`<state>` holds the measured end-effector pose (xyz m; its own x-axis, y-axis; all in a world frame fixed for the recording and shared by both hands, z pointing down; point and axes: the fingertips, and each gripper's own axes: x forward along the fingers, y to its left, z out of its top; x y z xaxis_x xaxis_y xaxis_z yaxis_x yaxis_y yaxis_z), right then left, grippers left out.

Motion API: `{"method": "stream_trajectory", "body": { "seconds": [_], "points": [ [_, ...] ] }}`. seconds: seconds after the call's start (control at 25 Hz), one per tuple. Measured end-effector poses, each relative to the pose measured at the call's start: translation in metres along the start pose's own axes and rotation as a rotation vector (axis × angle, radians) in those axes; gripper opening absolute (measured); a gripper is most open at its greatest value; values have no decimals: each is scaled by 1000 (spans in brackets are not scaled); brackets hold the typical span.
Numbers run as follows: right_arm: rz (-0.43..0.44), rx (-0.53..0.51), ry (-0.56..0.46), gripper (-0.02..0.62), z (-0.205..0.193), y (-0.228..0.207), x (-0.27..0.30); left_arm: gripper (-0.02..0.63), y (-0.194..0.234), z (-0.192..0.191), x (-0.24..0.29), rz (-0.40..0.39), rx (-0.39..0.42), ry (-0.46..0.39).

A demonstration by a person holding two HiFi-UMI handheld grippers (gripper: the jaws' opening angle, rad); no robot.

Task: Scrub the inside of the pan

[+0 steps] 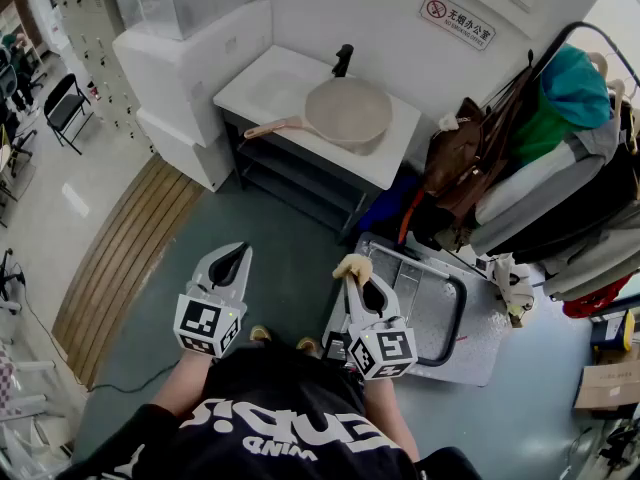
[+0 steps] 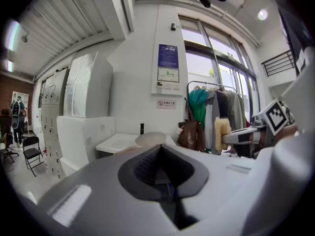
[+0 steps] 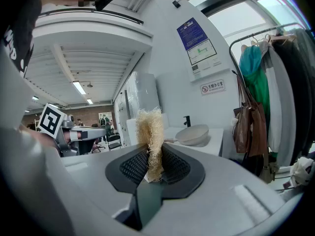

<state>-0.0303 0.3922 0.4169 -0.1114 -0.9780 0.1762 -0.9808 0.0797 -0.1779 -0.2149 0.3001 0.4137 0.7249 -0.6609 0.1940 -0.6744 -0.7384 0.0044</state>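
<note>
A beige pan (image 1: 347, 109) with a pale handle lies on the white sink counter (image 1: 270, 80) far ahead; it also shows small as the pan (image 2: 150, 139) and the pan (image 3: 193, 133) in the gripper views. My right gripper (image 1: 353, 274) is shut on a tan fibrous scrubber (image 1: 353, 266), which sticks up between its pads as the scrubber (image 3: 151, 144). My left gripper (image 1: 241, 252) is shut with nothing in it, the gripper (image 2: 162, 154) pointing toward the counter. Both are held low in front of the person, well short of the pan.
A black tap (image 1: 343, 60) stands behind the pan. A clothes rack (image 1: 560, 168) with garments and a brown bag (image 1: 465, 158) fills the right. A metal tray (image 1: 430, 308) lies on the floor under my right gripper. White cabinets (image 1: 190, 78) stand left of the counter.
</note>
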Motion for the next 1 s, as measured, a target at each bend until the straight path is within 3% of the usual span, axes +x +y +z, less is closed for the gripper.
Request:
{"method": "stream_trajectory", "body": {
  "seconds": [0.44,1.0],
  "points": [
    [-6,4,16,74,5,21,12,-3,23,-3,-10,-7,-13,-3],
    [-25,-22,-40,74,13,45,38,-3,63,-21,-6,-58,11,5]
  ]
}}
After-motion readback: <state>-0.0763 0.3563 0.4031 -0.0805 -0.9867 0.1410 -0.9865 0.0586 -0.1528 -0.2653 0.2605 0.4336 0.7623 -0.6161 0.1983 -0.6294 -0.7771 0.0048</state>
